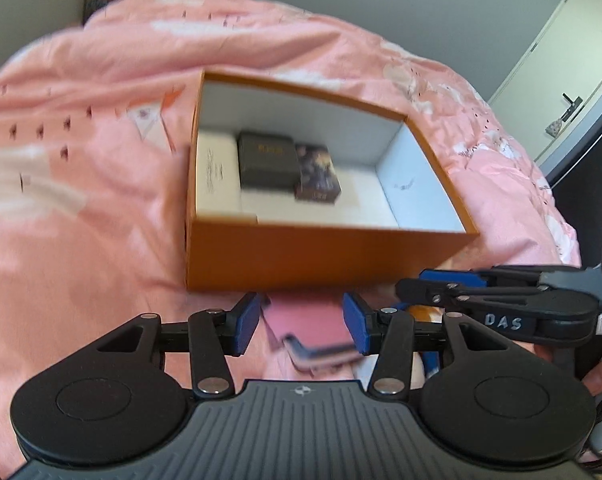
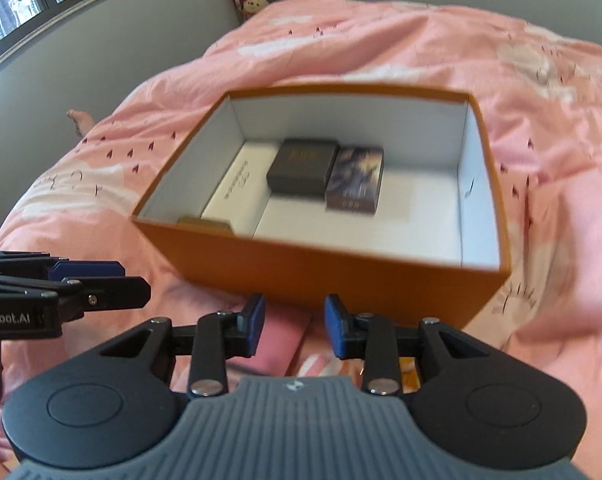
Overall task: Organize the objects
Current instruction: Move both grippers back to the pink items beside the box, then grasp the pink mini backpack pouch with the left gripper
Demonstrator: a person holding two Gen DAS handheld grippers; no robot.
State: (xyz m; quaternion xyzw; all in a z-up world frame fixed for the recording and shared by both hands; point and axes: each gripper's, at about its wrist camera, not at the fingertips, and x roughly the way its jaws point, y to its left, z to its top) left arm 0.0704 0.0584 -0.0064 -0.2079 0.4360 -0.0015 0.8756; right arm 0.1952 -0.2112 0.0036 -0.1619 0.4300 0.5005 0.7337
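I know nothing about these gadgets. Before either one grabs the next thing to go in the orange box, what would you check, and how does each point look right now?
1. Left tool open with nothing in it: ok.
2. Right tool open with nothing in it: ok.
3. Orange box has its lid off and is reachable from above: ok.
4. Free floor inside the box beside the dark box and the patterned box: ok, white floor shows to their right.
5. Next item in reach: a pink flat item lies on the bedspread between the left tool's fingers; what it is, cannot tell, blurred.
6. The two tools are apart from each other: ok, though close side by side.
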